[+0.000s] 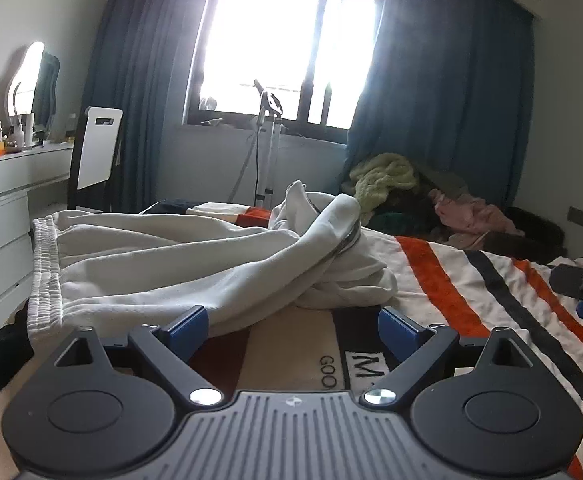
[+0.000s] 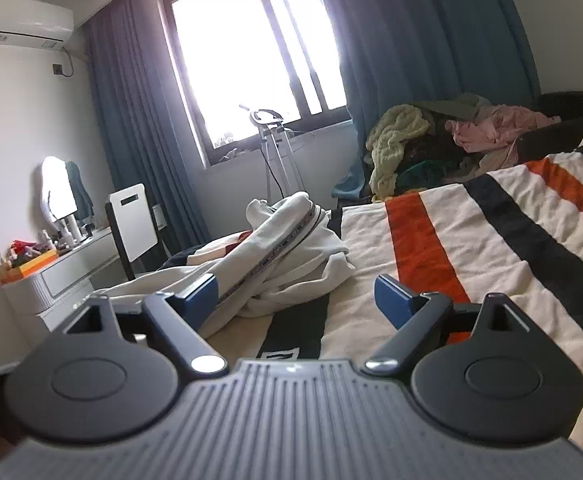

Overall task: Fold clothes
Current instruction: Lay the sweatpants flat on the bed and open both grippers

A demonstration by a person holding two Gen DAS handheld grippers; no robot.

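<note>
- The cream-white cotton trousers with a ribbed elastic waistband and a thin striped side tape lie rumpled on the bed, on its striped blanket of white, orange and black bands; they are not yet folded.
- Relative to the trousers, the waistband end is nearest the left tool, while the legs bunch into a raised, twisted heap at the far end, toward the window.
- Judged from this, the step in hand is getting a first hold so the garment can be spread flat.
- To do it well, each tool should probably pinch one corner of the waistband, taking both layers, then draw the cloth taut so the legs untwist before any fold is made.
- Grabbing the heap in the middle would likely lock in creases.
- The left tool stands wide open and holds nothing; its left blue pad sits at the near edge of the trousers, whether touching I cannot tell, and its right pad is over bare blanket.
- The right tool is likewise wide open and empty, just beside the trousers on their right, its left pad close against a trouser leg.
- Beyond the trousers, a pile of mixed clothes in yellow-green, pink and dark cloth waits by the blue curtain.
</note>
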